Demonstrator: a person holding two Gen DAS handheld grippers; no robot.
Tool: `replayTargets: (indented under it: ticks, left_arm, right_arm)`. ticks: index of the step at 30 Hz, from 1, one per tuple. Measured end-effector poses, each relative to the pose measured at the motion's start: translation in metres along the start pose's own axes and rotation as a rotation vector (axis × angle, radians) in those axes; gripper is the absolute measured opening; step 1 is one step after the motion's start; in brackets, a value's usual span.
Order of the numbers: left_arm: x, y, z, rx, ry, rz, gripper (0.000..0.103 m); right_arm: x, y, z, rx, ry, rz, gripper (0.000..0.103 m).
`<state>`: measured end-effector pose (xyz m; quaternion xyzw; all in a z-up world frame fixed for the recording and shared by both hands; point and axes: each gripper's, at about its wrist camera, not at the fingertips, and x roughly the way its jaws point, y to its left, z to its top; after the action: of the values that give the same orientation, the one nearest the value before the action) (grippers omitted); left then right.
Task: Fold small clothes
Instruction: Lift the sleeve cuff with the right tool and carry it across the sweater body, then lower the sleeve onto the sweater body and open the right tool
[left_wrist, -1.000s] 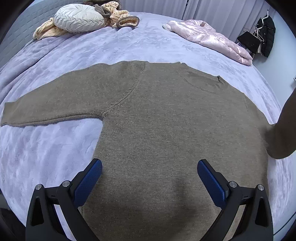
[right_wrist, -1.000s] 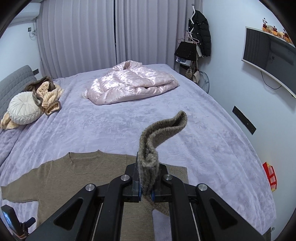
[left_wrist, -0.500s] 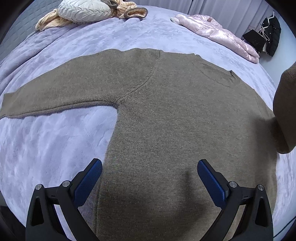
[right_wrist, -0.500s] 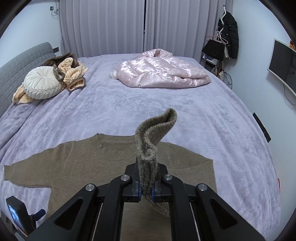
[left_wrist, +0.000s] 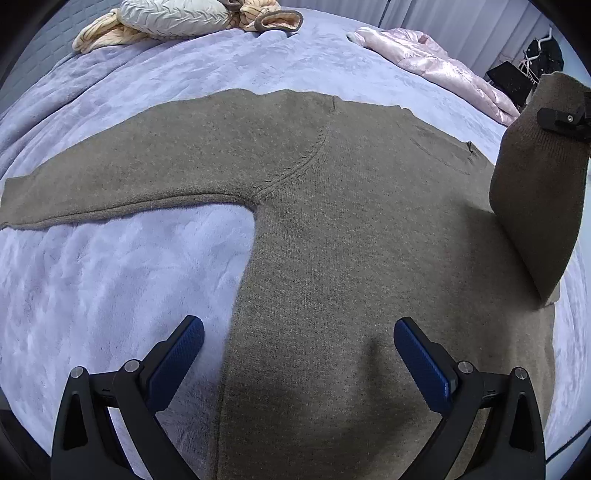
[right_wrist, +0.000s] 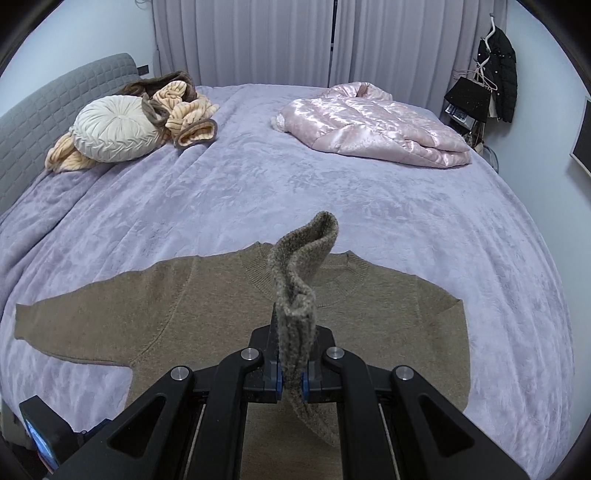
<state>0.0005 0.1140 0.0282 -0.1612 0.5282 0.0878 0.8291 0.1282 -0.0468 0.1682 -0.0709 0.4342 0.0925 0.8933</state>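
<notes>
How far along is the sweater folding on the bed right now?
Done: the brown sweater lies spread flat on the bed. In hand: the right gripper is shut on the cuff of one sleeve, lifted over the body. The left gripper hovers open above the hem. Left: lay that sleeve down, fold the other sleeve, which lies stretched out, then the body.

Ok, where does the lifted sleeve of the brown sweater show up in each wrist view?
Left wrist view: the lifted sleeve hangs at the right edge, pinched by the right gripper above the sweater body.
Right wrist view: the same sleeve rises at centre from the closed jaws, its cuff curling over the neckline.
Shared landmark: the pink quilted jacket on the far side of the bed.
</notes>
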Motion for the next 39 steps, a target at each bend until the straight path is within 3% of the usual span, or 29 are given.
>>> replayTargets:
  ticks: [9, 23, 39]
  left_arm:
    - [0.004, 0.011, 0.003, -0.015, 0.012, 0.001, 0.103]
    - [-0.005, 0.023, 0.003, -0.006, -0.007, 0.065, 0.103]
    - [-0.013, 0.041, 0.002, -0.028, -0.024, 0.071, 0.103]
  right_arm:
    - [0.029, 0.032, -0.011, -0.031, 0.057, 0.025, 0.007]
    - [0.072, 0.073, -0.032, -0.08, 0.143, 0.036, 0.007]
    - [0.099, 0.111, -0.06, -0.167, 0.196, -0.028, 0.007]
